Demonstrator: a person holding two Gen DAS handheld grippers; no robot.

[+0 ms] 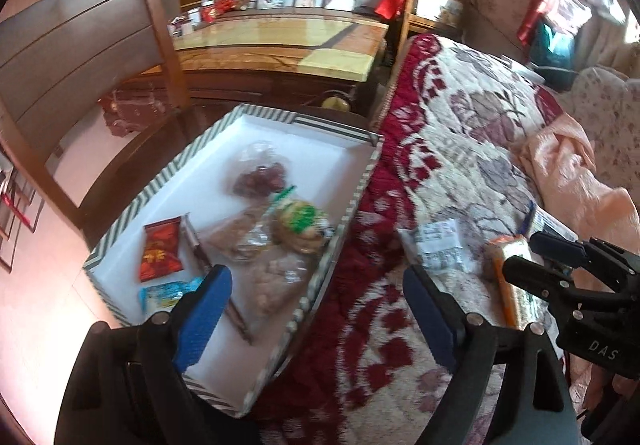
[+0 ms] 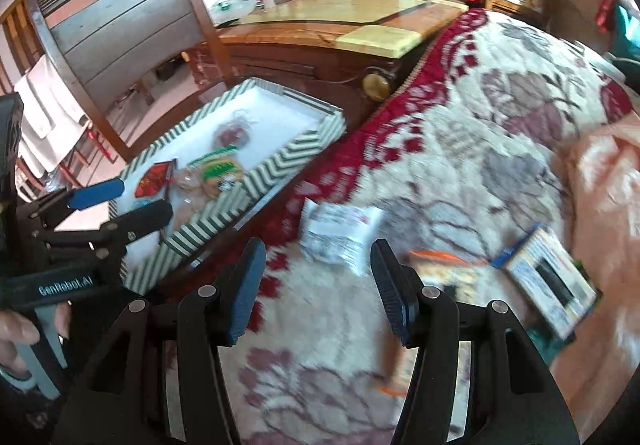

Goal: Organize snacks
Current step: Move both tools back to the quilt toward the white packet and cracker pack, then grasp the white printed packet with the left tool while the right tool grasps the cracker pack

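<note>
The snacks are split between two places: several already lie in the striped tray [image 1: 168, 181], among them a red packet [image 1: 160, 249], a blue-and-white packet [image 1: 168, 295], a green-labelled pack of biscuits [image 1: 302, 225] and a bag of dark red fruit [image 1: 260, 181], while three are left on the floral blanket [image 1: 460, 117]. These are a white printed packet [image 2: 340, 233], an orange-trimmed packet [image 2: 440, 269] and a box [image 2: 548, 285] at about three o'clock in the right wrist view. The right gripper [image 2: 320, 285] has its fingers spread wide and holds nothing, with the white printed packet just ahead at twelve o'clock; the left gripper [image 1: 316, 309] is likewise spread and empty, straddling the tray's near wall. The step in hand looks like a pick of the white packet. To do it well, come down with the pads either side of its short width, pinch the crinkled edge rather than the flat face, and keep the lower finger from snagging the pile of the blanket. The orange-trimmed packet is badly blurred, so its exact lie probably needs checking before reaching for it. Carry towards ten o'clock and release over the tray's bare white floor at the far end.
</note>
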